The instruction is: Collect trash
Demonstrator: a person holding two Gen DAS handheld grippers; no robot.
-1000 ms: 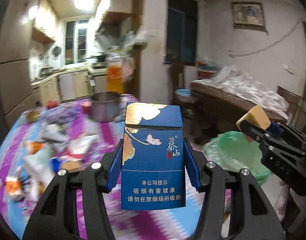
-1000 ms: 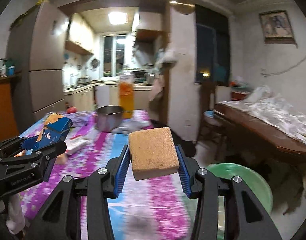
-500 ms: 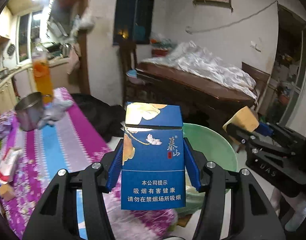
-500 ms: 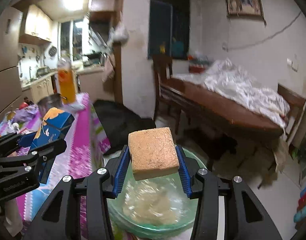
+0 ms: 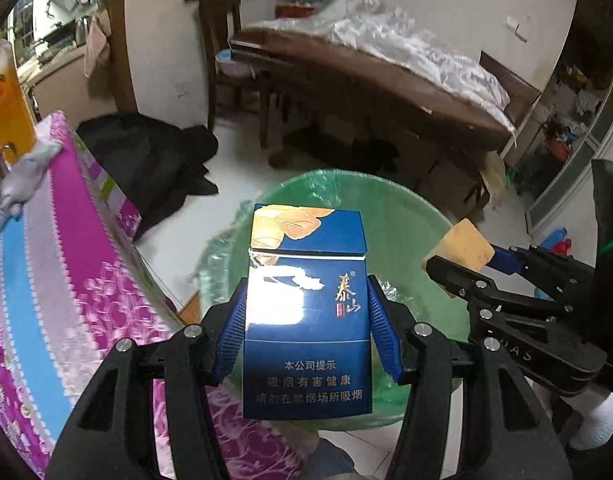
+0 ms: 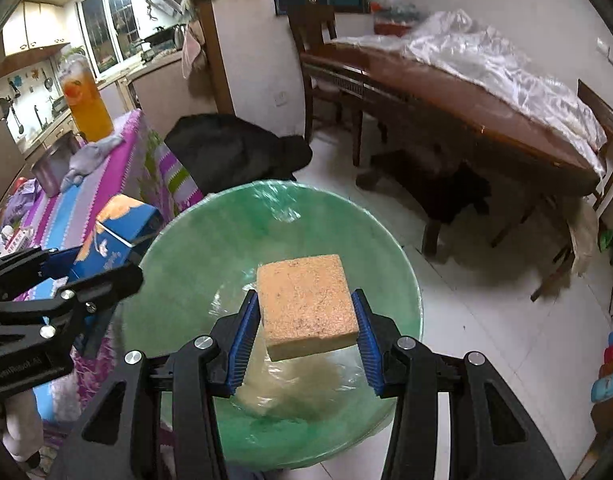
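Observation:
My left gripper [image 5: 306,320] is shut on a blue cigarette pack [image 5: 306,312] and holds it above the near rim of a green bin lined with clear plastic [image 5: 402,216]. My right gripper [image 6: 304,320] is shut on a tan sponge block [image 6: 304,304] directly over the bin's opening [image 6: 210,248]. The pack [image 6: 118,232] and left gripper [image 6: 66,280] show at the left in the right wrist view. The sponge [image 5: 462,246] and right gripper [image 5: 506,280] show at the right in the left wrist view.
A table with a purple and blue cloth [image 5: 46,260] stands left of the bin, with a pot [image 6: 52,166] and orange bottle [image 6: 86,104]. A dark wooden table [image 6: 486,120] under plastic sheet stands at the right. A black bag [image 6: 234,152] lies on the floor.
Both grippers swung right, away from the purple table, and tilted down over the green bin. They still hold the pack and the sponge.

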